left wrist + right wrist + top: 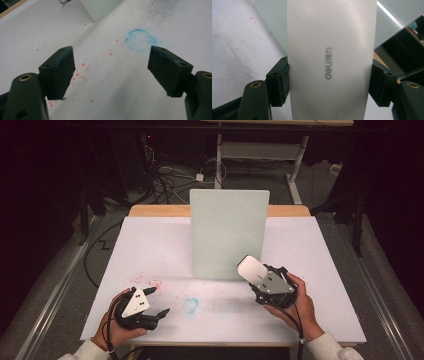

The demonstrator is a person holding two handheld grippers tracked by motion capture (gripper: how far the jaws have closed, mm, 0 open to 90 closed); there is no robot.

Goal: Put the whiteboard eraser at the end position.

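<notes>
A pale green-white board (229,232) stands upright in the middle of the white table top (150,245). Just in front of the board's lower right corner, my right gripper (258,279) is shut on a white oblong eraser (251,269). In the right gripper view the eraser (329,50) bears a grey "deli" mark, and both pads (283,80) of the right gripper (329,67) press on its long sides. My left gripper (160,301) rests low at the front left, open, with nothing between its fingers. The open left gripper (111,53) points toward the board's corner (100,10).
A smudged blue ring (190,305) (140,40) marks the table between the two grippers. Red specks (150,282) (80,72) lie scattered by the left gripper. Behind the table there are cables (165,177) on the floor and a desk frame (260,150).
</notes>
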